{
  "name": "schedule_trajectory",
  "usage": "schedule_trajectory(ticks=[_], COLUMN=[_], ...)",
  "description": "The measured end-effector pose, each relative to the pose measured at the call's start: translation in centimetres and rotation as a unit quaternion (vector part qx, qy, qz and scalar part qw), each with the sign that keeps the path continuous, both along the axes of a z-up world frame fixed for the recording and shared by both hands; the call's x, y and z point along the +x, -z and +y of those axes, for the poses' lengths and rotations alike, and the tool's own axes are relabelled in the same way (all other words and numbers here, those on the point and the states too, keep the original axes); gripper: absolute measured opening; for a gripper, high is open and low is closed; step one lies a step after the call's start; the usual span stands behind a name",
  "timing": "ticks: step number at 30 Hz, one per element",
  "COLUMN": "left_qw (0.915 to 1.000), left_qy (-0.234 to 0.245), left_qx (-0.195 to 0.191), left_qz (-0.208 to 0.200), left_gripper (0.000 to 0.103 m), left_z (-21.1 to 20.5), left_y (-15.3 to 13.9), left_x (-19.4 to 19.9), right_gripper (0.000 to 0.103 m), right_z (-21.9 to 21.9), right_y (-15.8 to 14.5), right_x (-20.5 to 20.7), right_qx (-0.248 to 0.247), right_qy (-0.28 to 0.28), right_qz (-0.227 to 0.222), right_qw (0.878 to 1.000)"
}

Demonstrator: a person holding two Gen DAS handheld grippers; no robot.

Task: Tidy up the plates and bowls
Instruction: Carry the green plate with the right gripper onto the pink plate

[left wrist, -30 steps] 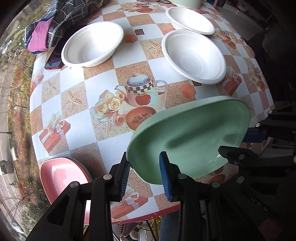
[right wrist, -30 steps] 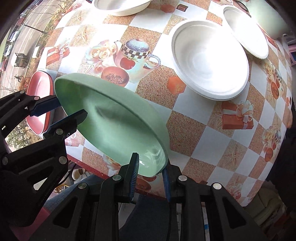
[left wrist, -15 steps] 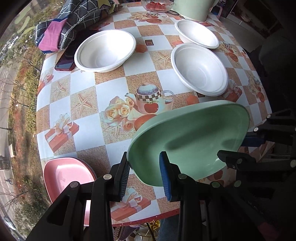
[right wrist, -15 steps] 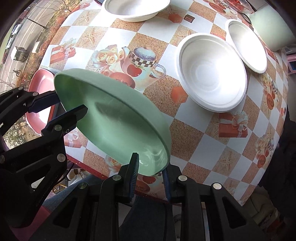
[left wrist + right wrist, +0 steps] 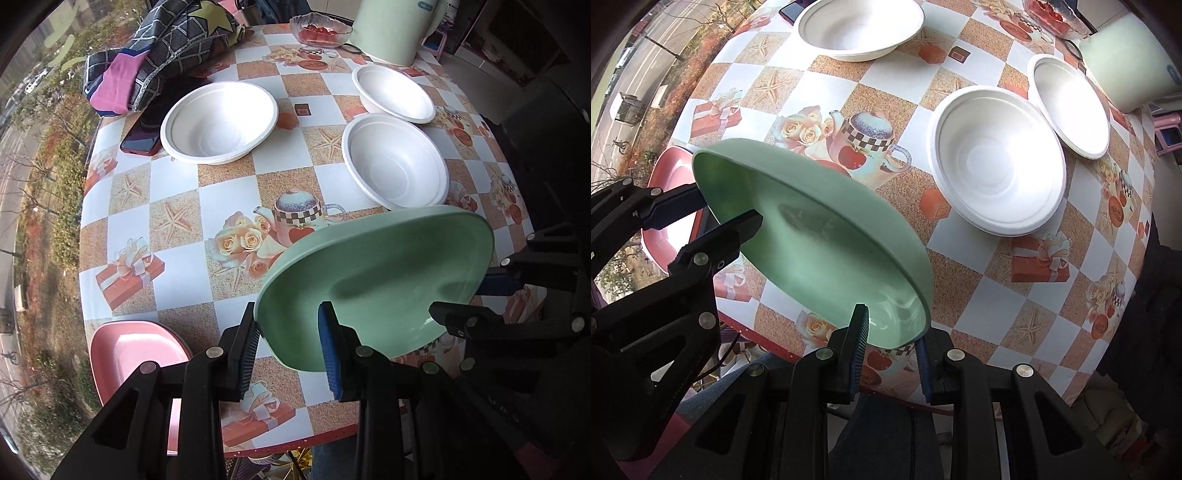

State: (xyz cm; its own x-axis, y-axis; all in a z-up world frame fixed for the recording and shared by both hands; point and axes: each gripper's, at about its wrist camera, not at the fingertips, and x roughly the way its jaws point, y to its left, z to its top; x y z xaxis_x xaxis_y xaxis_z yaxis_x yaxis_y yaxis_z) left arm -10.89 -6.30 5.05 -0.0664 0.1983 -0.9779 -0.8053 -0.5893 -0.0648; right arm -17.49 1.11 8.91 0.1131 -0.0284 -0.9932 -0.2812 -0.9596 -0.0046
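Green plate (image 5: pixel 373 291) higher, both grippers clamped.

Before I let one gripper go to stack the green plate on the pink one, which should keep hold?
Probably the left gripper: it clamps the green plate's edge nearest the pink plate. The right gripper holds the far rim.

3 white bowls (image 5: pixel 219 122) (image 5: pixel 394 162) (image 5: pixel 393 94), all beyond the jaws on the desk (image 5: pixel 177 206). 1 green plate (image 5: pixel 376 284) between both sets of jaws. 1 pink plate (image 5: pixel 129 350) left of the left jaws. 1 phone (image 5: pixel 142 138), 1 glass dish (image 5: pixel 320 31), 1 pale green container (image 5: pixel 391 27), 1 patterned cloth bundle (image 5: pixel 155 55) at far end.
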Motion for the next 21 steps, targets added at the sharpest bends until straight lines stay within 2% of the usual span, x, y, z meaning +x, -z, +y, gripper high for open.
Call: schedule_trajectory(ticks=[8, 21], left_qw=[0.9993, 0.9963], left_qy=[-0.024, -0.071], left_qx=[0.028, 0.041], left_qz=[0.008, 0.027], left_gripper=[0.033, 0.033], left_z=[-0.3, -2.4], left_y=[-1.0, -2.0], left_x=[-0.7, -2.6], right_gripper=[0.027, 0.027], right_z=[-0.5, -2.5], right_y=[-1.5, -3.1], right_x=[-1.0, -3.4], right_qx=[0.036, 0.059], right_qy=[-0.029, -0.079], right_qz=[0.012, 0.040], right_qw=[0.999, 0.994])
